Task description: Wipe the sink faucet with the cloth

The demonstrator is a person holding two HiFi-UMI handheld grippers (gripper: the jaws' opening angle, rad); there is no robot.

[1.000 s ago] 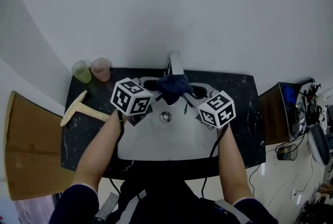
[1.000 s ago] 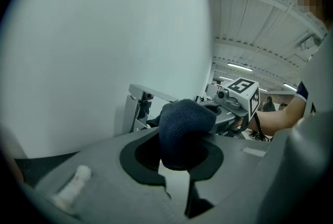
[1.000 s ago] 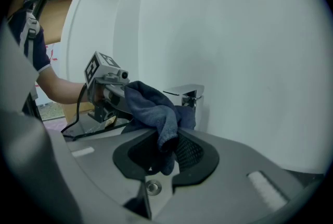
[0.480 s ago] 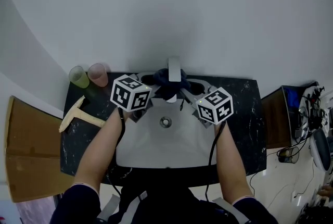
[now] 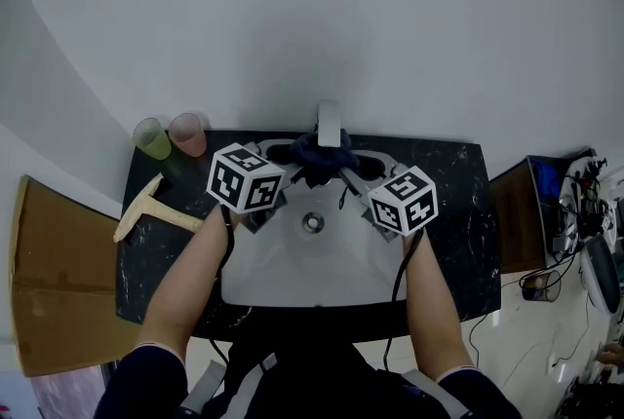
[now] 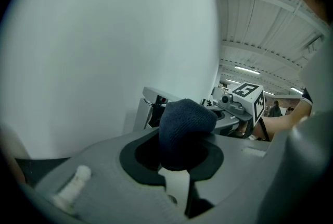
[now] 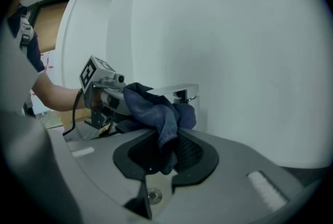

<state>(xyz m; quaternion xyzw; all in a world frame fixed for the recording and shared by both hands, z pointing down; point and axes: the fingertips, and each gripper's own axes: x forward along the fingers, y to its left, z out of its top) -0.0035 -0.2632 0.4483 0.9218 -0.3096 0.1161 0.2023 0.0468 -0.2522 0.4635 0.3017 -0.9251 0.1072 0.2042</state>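
One dark blue cloth [image 5: 325, 154] is bunched against the front of the faucet [image 5: 329, 118] spout. It sits at the 12 o'clock edge of the sink [image 5: 312, 276], and the faucet top shows above the fabric in the head view.

Both grippers hold the cloth:

1. The left gripper [image 5: 291, 171] reaches in from the 8 o'clock side of the cloth. Its jaws are closed on a rounded fold of the fabric. In the left gripper view that fold fills the gap between the jaws, with the chrome faucet body just behind it.
2. The right gripper [image 5: 349, 175] reaches in from the 4 o'clock side. Its jaws are clamped on a hanging end of the same cloth. In the right gripper view the chrome spout projects just above and behind the fabric.

The drain [image 5: 312, 222] lies at 6 o'clock of the cloth, between the two grippers.

The white sink is set into a black marbled counter [image 5: 458, 212]. A green cup [image 5: 152, 136] and a pink cup [image 5: 187, 131] stand side by side at the counter's 10 o'clock corner. A wooden T-shaped tool [image 5: 146, 208] lies at 9 o'clock of the sink, near the counter's left edge. A brown board [image 5: 49, 281] sits beyond that edge. A plain pale wall [image 5: 322, 8] rises at 12 o'clock, behind the faucet.
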